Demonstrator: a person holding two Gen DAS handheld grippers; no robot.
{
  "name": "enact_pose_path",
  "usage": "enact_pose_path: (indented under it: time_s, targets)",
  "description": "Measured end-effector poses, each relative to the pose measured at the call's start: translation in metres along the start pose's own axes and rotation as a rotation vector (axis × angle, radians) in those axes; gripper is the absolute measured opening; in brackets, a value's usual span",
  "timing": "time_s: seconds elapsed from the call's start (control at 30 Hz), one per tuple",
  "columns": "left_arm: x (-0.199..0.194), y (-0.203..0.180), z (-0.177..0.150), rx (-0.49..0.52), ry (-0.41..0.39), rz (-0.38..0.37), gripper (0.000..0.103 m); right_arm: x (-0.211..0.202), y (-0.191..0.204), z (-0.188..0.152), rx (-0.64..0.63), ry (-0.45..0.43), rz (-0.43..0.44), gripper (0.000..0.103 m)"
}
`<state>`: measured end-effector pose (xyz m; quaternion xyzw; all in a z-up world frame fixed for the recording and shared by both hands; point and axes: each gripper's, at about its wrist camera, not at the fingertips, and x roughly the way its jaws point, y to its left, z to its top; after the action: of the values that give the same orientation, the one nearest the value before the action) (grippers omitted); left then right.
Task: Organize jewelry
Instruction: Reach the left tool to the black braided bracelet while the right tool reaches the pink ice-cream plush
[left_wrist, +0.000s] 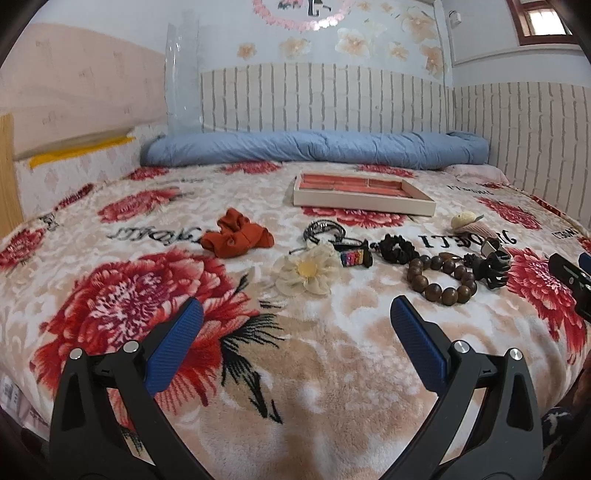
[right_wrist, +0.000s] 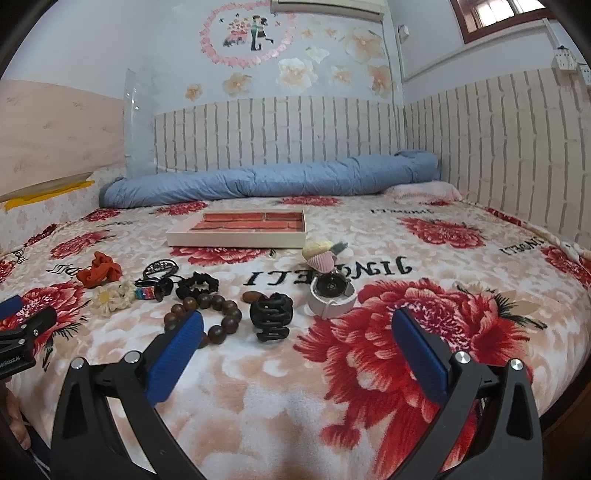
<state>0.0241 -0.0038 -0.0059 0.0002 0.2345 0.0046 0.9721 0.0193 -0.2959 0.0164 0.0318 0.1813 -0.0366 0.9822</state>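
The bed (right_wrist: 280, 398) is covered by a beige blanket printed with red flowers. Lying directly on it: a rolled blue quilt (right_wrist: 266, 181) along the far edge; a white compartment tray (right_wrist: 236, 240) with pink lining; an orange scrunchie (left_wrist: 236, 238); a cream fabric flower (left_wrist: 308, 271); a black scrunchie (right_wrist: 197, 285); a wooden bead bracelet (right_wrist: 218, 317); a black claw clip (right_wrist: 270, 317); a white watch (right_wrist: 332, 295).

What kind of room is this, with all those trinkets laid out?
Most likely a home bedroom. The trinkets lie on a bed under a flowered blanket, a rolled blue quilt lies along the far wall, and flower stickers decorate that wall.
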Motion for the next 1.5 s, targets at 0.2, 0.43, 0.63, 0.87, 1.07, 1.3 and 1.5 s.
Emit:
enact_pose_path:
  time_s: [0.2, 0.43, 0.63, 0.87, 1.07, 1.3, 1.5]
  targets:
    - [0.013, 0.002, 0.005, 0.002, 0.052, -0.017, 0.098, 0.008, 0.001, 0.006, -0.004, 0.018, 0.010, 0.099]
    - [0.030, 0.009, 0.021, -0.024, 0.096, -0.052, 0.098, 0.033, 0.003, 0.018, -0.025, 0.085, 0.026, 0.099]
    - [0.044, 0.011, 0.038, -0.026, 0.104, -0.040, 0.098, 0.056, 0.004, 0.029, -0.031, 0.137, -0.008, 0.099]
    - [0.066, 0.005, 0.057, 0.001, 0.152, -0.081, 0.098, 0.085, -0.001, 0.046, -0.040, 0.212, -0.015, 0.099]
    - [0.091, 0.008, 0.071, -0.015, 0.214, -0.080, 0.098, 0.110, -0.004, 0.060, -0.033, 0.258, 0.001, 0.099]
    - [0.125, 0.012, 0.086, -0.034, 0.277, -0.101, 0.098, 0.138, -0.004, 0.070, -0.029, 0.293, -0.014, 0.099]
    - [0.152, 0.008, 0.098, -0.010, 0.304, -0.103, 0.097, 0.163, -0.011, 0.080, -0.015, 0.314, -0.026, 0.099]
